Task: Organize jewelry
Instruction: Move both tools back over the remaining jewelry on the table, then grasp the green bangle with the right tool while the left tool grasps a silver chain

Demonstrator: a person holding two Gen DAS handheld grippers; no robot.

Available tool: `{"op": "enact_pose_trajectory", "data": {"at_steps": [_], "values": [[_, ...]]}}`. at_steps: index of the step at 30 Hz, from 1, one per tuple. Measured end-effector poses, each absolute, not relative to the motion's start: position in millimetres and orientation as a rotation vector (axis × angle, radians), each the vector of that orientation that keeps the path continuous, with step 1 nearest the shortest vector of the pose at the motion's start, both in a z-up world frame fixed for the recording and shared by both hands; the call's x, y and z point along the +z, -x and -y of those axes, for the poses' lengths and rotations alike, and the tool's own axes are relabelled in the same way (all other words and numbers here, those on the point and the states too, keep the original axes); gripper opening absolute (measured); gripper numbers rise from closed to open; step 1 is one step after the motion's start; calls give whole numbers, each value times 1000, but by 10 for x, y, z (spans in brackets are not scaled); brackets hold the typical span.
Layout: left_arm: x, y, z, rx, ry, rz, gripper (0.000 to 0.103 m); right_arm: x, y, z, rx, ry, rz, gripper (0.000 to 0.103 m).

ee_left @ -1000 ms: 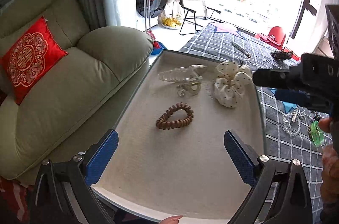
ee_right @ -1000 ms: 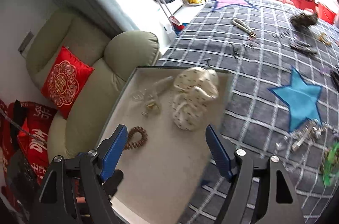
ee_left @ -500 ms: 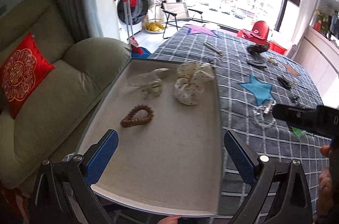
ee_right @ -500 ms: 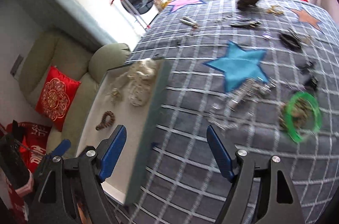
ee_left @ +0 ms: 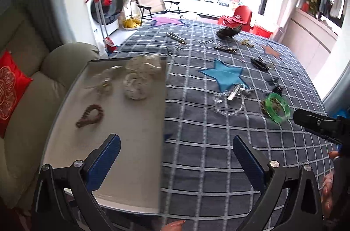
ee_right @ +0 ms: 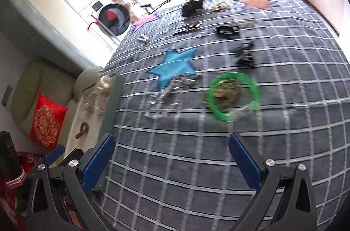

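Observation:
A grey tray (ee_left: pixel 135 156) lies at the left edge of a checked blanket (ee_left: pixel 210 143). On it sit a brown bead bracelet (ee_left: pixel 90 115), a cream dotted scrunchie (ee_left: pixel 140 80) and a clear hair claw (ee_left: pixel 109 78). Out on the blanket lie a green bangle (ee_right: pixel 233 96) over a brownish piece, and clear clips (ee_right: pixel 172 89) beside a blue star (ee_right: pixel 174 68). My left gripper (ee_left: pixel 176 156) is open over the tray's right edge. My right gripper (ee_right: pixel 171 157) hangs over bare blanket short of the bangle, its jaws opening wide with nothing between them.
Several black hair clips (ee_right: pixel 227 31) and a dark scrunchie (ee_right: pixel 192 6) lie farther back on the blanket. A green sofa (ee_left: pixel 32 86) with a red cushion (ee_left: pixel 8 86) stands left of the tray. The right gripper's body (ee_left: pixel 319 124) shows at the left wrist view's right edge.
Both grippers have swung right, from over the tray toward the blanket with the loose pieces. The right gripper's jaws have spread wider. Nothing has been picked up.

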State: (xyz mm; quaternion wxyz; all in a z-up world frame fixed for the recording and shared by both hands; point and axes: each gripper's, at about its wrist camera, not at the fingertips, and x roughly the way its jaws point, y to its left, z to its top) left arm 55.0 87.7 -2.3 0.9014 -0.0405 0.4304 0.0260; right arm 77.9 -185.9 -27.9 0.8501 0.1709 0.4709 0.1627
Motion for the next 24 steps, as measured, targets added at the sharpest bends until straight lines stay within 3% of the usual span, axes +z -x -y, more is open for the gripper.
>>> {"op": "enact_pose_trajectory", "data": {"at_steps": [8, 24], "values": [[-127, -706, -536, 22, 38, -942, 103, -278, -688, 2323, 254, -411, -877, 103], [-296, -1403, -168, -20, -78, -949, 103, -600, -1067, 2612, 152, -319, -1039, 103]]}}
